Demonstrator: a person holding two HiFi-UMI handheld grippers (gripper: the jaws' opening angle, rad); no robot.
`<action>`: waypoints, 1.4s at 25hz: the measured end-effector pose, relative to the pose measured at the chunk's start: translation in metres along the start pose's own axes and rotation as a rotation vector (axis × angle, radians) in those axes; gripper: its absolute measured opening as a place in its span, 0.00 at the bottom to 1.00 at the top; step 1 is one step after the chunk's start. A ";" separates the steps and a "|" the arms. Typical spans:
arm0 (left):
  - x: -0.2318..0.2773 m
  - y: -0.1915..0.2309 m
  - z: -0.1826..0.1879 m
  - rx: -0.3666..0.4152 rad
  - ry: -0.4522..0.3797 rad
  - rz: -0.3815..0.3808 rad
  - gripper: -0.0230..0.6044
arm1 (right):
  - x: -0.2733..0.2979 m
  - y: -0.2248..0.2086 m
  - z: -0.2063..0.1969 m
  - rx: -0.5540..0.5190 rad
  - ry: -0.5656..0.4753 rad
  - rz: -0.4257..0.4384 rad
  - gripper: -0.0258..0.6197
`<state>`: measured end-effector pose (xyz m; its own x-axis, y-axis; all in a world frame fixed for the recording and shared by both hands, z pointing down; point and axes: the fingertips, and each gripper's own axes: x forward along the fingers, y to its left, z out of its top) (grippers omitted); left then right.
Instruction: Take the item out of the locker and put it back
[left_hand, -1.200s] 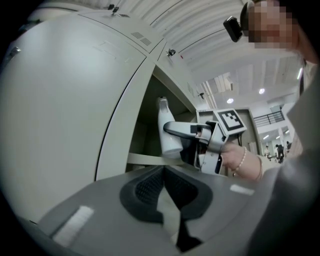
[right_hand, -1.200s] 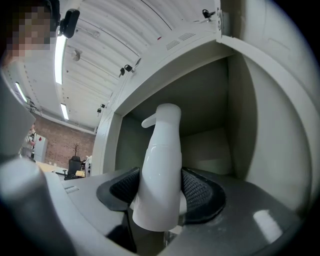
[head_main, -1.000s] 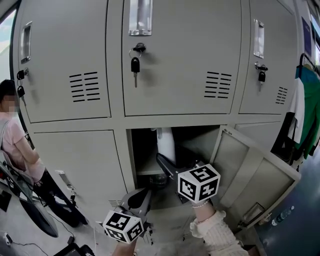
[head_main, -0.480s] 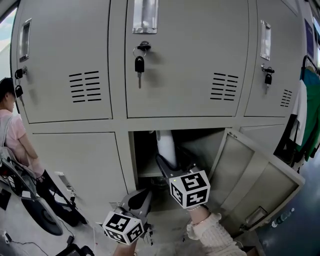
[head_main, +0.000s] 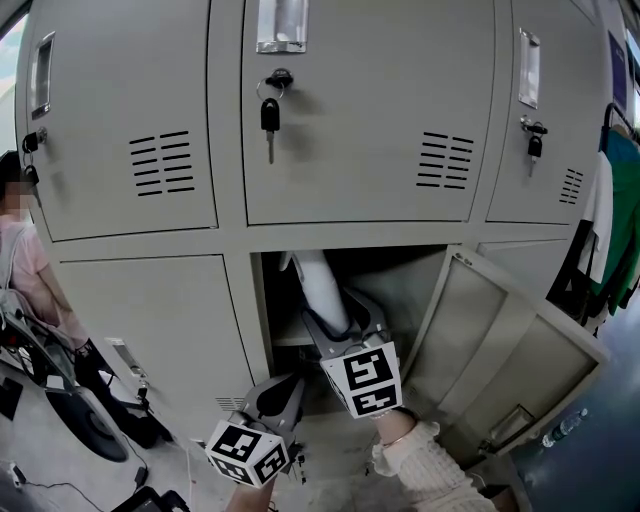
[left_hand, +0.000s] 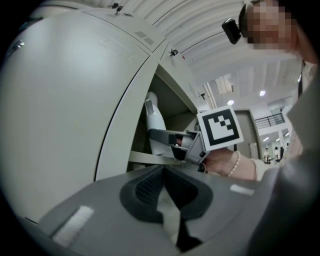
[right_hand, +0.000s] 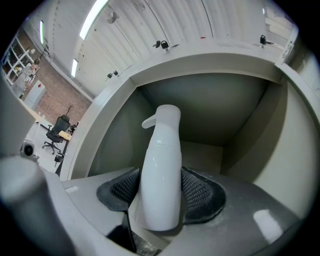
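We have the white spray bottle (right_hand: 161, 170) clamped by its lower body between the ribbed pads of our right gripper (head_main: 338, 318). The jaws stand partly apart around it, and it sits tilted in the mouth of the open lower locker (head_main: 400, 290). We judge it light, stiff plastic with a smooth, glossy skin that may slip. The wide body is the place to hold it, not the narrow neck or trigger. Behind the bottle the compartment shows only bare walls and a shelf (head_main: 285, 340) at its left. Our left gripper (left_hand: 165, 187) hangs low outside the locker, jaws together and empty.
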<state>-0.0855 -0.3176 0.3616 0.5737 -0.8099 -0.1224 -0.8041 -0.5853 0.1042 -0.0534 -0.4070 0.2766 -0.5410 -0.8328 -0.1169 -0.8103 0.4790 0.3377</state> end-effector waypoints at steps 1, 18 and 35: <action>-0.001 -0.001 0.000 -0.001 0.000 0.000 0.05 | -0.002 -0.001 -0.001 0.010 0.004 -0.002 0.44; 0.004 -0.013 -0.003 -0.003 0.007 -0.037 0.05 | -0.006 -0.014 -0.012 0.169 0.113 0.089 0.44; 0.007 -0.013 -0.002 -0.002 0.005 -0.052 0.05 | 0.009 -0.023 -0.021 0.097 0.244 0.174 0.45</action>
<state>-0.0703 -0.3157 0.3613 0.6154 -0.7786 -0.1227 -0.7729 -0.6267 0.1000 -0.0350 -0.4311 0.2880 -0.6129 -0.7726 0.1659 -0.7346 0.6344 0.2407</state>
